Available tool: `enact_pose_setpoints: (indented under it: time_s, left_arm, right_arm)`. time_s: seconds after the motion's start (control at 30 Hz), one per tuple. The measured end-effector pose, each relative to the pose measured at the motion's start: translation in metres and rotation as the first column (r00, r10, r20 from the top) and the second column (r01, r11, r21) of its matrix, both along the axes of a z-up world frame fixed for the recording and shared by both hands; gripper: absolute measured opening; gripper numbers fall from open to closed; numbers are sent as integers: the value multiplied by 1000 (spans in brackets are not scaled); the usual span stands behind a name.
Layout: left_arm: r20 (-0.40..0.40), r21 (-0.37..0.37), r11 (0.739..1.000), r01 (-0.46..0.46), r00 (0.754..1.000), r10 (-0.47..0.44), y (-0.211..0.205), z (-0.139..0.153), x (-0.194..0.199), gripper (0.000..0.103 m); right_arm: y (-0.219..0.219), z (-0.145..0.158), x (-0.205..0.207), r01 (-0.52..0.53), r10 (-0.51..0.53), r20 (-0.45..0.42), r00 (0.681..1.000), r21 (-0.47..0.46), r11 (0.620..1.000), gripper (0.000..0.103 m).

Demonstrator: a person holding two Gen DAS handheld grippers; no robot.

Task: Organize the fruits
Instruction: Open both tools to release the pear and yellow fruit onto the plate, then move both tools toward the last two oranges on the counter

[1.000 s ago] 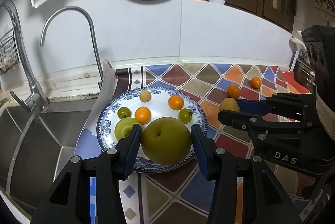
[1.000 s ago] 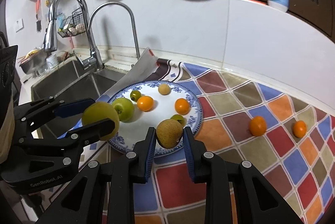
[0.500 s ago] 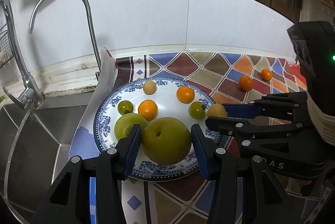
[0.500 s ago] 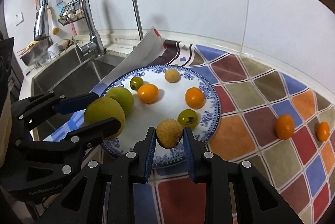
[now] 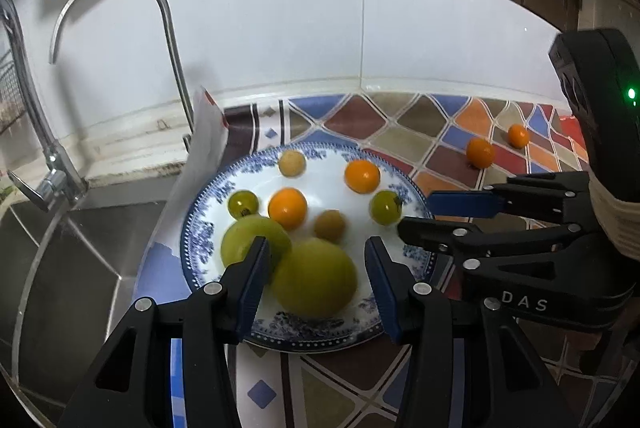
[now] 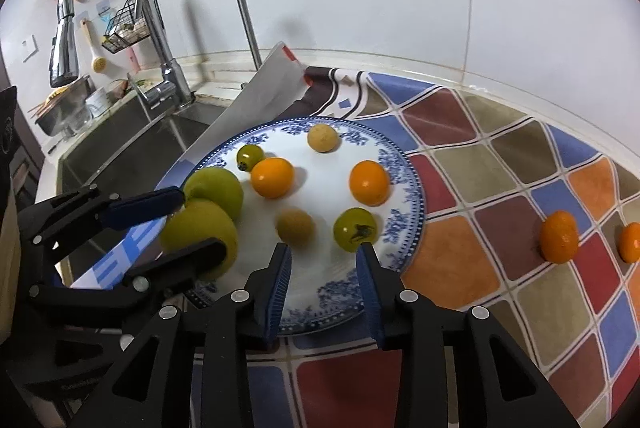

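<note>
A blue-patterned white plate (image 5: 208, 228) (image 6: 404, 187) holds several fruits. A large yellow-green fruit (image 5: 314, 278) (image 6: 198, 232) lies on the plate between the fingers of my open left gripper (image 5: 314, 280), with gaps on both sides. A green apple (image 5: 244, 242) sits beside it. A small tan fruit (image 5: 329, 225) (image 6: 295, 226) lies on the plate just ahead of my open right gripper (image 6: 323, 264), blurred. Two oranges (image 5: 287, 207) (image 5: 362, 175) and two small green tomatoes (image 5: 243, 202) (image 5: 386, 207) are on the plate too.
Two small oranges (image 6: 559, 236) (image 6: 630, 242) lie on the chequered mat (image 6: 500, 187) to the right. A steel sink (image 5: 72, 268) with taps (image 5: 160, 39) is to the left. A white sheet (image 6: 260, 95) leans behind the plate.
Both grippers have opened. The right gripper let go of the tan fruit, which now lies on the plate. The left gripper released the large yellow-green fruit onto the plate.
</note>
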State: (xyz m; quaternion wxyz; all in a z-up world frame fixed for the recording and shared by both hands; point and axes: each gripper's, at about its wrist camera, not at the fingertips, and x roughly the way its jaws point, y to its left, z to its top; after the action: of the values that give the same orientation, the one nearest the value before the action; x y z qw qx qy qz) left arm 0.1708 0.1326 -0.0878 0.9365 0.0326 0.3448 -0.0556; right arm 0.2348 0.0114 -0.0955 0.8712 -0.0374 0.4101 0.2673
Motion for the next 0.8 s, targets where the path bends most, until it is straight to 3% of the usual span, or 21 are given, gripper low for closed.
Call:
enact_pose_setpoints:
  time_s: [0.47,0.8]
  left_arm:
    - [49,-4,1000,-20,999,21,-15,24,-29,54]
    - [101,13,999,-32,994,30,-36,51,-58,73]
  right_arm:
    - [-32,34,-37,91,-91,93,991,0,996,35]
    - [-63,60,-73,162,-165,148,975,35,986,48]
